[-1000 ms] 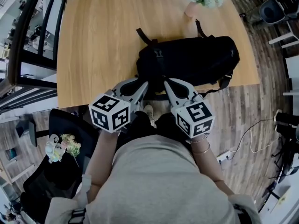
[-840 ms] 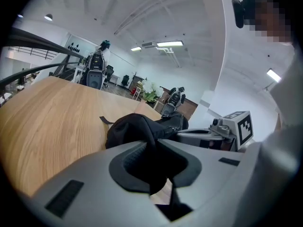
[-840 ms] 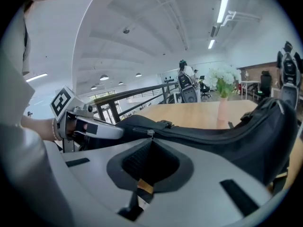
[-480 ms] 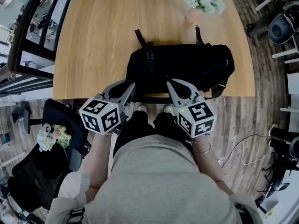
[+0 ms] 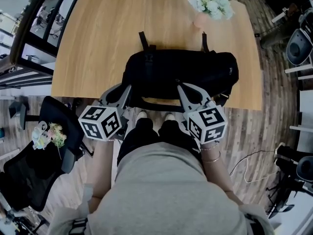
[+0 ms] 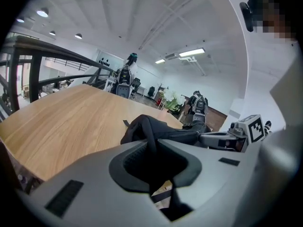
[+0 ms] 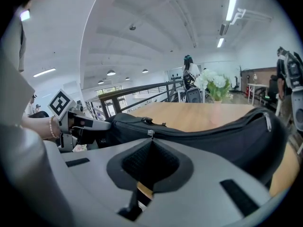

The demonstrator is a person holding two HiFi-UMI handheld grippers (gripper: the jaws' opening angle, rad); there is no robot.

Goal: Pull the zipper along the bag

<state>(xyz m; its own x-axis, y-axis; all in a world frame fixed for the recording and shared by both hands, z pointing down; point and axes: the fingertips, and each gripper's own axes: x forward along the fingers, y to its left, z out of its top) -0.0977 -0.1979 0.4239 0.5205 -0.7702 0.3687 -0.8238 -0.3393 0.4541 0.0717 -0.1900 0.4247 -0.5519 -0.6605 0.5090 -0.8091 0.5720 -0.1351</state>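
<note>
Zip step in hand, prob. early-to-mid pull. Working on black bag (image 5: pixel 181 72), laid lengthwise at near edge of table (image 5: pixel 98 43), right of centre, w/ flowers (image 5: pixel 210 1) near far right corner. Left gripper (image 5: pixel 128 86): clamped on black strap (image 6: pixel 150 136) at bag's left end, seemingly bracing it. Right gripper (image 5: pixel 179 85): pinched tight together on small metal zipper pull (image 7: pixel 150 135) on bag's top, approx. mid-length. Next, likely: drag pull away from left gripper toward bag's right end, holding left firm to keep fabric taut. Stay in line w/ the zip and avoid twisting, else risk of slipping off pull or dragging bag over near edge.
</note>
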